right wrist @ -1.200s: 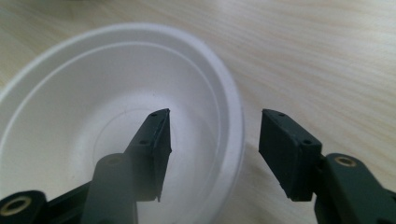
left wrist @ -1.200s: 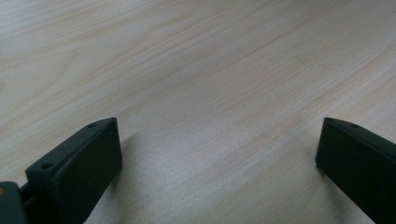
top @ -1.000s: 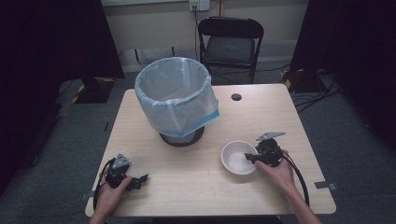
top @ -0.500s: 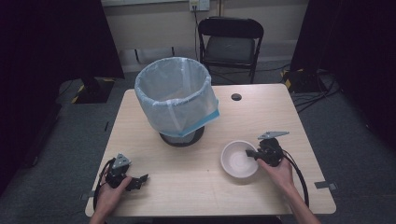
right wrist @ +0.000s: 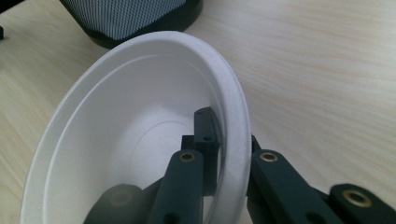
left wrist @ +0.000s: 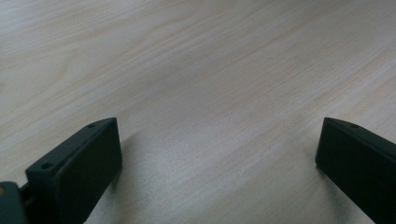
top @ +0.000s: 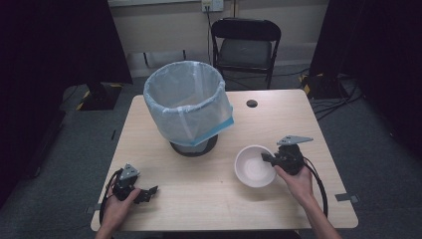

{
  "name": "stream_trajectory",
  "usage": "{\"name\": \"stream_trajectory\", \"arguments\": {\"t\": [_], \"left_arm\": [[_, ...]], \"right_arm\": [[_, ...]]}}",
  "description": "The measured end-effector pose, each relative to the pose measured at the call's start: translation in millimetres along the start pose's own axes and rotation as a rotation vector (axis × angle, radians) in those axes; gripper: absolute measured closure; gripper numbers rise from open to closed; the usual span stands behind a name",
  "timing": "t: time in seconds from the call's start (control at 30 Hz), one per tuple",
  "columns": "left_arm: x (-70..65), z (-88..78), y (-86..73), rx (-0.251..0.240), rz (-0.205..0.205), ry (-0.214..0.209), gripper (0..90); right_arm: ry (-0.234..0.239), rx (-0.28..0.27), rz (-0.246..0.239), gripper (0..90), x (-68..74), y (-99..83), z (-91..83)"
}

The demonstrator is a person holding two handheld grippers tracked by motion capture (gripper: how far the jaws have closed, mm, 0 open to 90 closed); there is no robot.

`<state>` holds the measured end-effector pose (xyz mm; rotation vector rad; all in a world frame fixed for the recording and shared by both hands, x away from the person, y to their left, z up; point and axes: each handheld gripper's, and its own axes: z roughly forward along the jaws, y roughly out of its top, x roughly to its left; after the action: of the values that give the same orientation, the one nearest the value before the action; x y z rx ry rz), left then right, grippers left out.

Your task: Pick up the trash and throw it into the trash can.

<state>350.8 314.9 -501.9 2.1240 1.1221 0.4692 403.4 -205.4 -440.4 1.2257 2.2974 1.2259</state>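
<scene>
So the landmark here is the mesh wastebasket (top: 186, 107) with the pale blue bag liner, sitting on its black base a bit toward the back-left of the light wood worktop (top: 209, 199). A white paper bowl (top: 254, 166) sits just in front and to the right of the wastebasket, close to its base but not touching it. The right hand-held gripper (top: 267, 158) is clamped on the bowl's rim on the side away from the basket: in the right gripper view one jaw is inside the bowl (right wrist: 130, 140) and the other outside, with the wall pinched between them, and the bowl looks tipped up a little.

The left hand-held gripper (top: 149, 190) is well in front and to the left of the wastebasket, near the worktop's front edge, jaws spread wide with nothing but bare wood (left wrist: 210, 84) between them.

There's a small dark round hole (top: 252, 103) in the worktop to the right of the wastebasket, and a black folding chair (top: 245, 45) behind it off the far edge. Lots of open wood between the two hands, and to the right of the bowl.
</scene>
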Motion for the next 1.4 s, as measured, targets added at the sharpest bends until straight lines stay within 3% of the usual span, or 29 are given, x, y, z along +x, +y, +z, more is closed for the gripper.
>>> {"name": "stream_trajectory", "arguments": {"t": [0.6, 1.1, 1.4], "left_arm": [[0.0, 0.0, 0.0, 0.0, 0.0, 0.0, 0.0], [0.0, 0.0, 0.0, 0.0, -0.001, 0.0, 0.0], [0.0, 0.0, 0.0, 0.0, 0.0, 0.0, 0.0]], "right_arm": [[0.03, -0.174, -0.028, 86.6, 18.7, 59.5, -38.0], [0.062, -0.298, -0.096, 86.6, 38.4, 122.7, -70.6], [0.086, -0.342, -0.114, 86.6, 46.5, 151.8, -75.0]]}}
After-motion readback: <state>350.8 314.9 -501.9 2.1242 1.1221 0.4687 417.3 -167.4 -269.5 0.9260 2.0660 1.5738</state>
